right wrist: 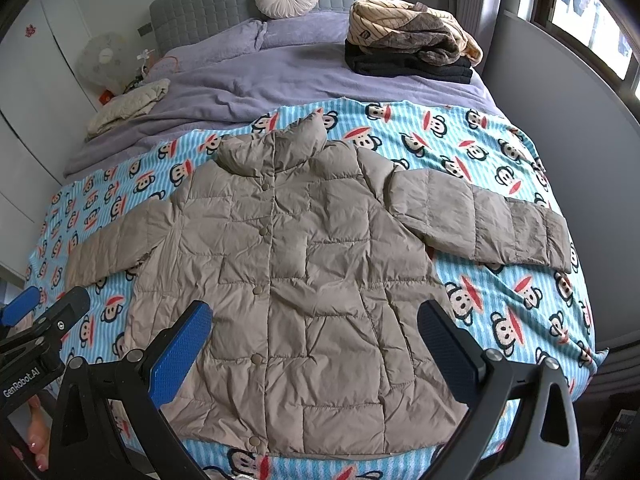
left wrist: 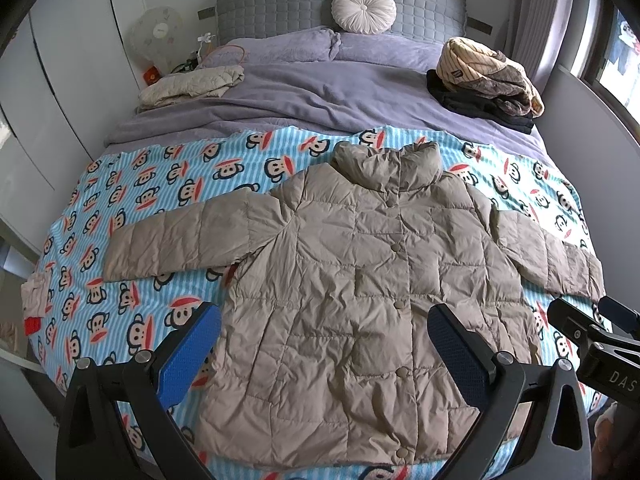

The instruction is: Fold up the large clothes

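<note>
Jacket spread flat, front up, buttoned, sleeves out to both sides, on monkey-print blanket across the bed. Left gripper above the lower hem, jaws wide, holding nothing. Right gripper likewise above the hem, jaws wide and empty. Folded clothes near the headboard.

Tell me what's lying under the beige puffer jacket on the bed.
The puffer jacket lies flat on a blue striped monkey-print blanket, which shows all around it. The blanket overlaps a purple duvet. Whatever sits directly beneath the jacket's body is covered.
</note>
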`<state>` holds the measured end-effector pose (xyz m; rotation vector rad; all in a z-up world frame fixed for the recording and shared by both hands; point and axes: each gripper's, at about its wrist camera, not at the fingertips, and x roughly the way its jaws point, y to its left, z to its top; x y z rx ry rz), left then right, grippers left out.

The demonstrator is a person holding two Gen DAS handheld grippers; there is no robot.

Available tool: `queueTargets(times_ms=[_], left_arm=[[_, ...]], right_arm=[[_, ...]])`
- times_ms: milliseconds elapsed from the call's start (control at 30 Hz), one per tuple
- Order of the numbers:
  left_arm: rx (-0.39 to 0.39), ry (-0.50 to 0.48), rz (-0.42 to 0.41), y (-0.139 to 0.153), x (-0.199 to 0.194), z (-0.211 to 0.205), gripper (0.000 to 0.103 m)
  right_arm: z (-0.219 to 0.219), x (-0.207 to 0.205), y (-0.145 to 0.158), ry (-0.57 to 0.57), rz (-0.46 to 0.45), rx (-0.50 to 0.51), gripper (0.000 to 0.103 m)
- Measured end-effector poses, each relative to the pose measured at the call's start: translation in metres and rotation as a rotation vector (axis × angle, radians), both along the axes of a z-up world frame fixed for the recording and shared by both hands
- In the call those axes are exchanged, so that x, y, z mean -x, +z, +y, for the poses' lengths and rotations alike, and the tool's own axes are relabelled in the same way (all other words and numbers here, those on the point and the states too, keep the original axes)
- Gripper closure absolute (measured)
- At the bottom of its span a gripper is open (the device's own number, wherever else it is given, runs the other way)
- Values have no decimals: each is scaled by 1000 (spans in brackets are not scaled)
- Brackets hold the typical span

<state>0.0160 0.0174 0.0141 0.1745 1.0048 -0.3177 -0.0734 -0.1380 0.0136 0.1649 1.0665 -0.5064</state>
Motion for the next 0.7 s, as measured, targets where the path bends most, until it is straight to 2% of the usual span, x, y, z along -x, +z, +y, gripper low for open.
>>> queueTargets(times_ms=[533,700], left_arm=[[2,1,3,-1,0,1,0],[9,2,14,-10,5,10,0]], right_arm=[[2,-3,-3,-1,6,-2,1],[2,-4,-4,-2,8,-4,1]])
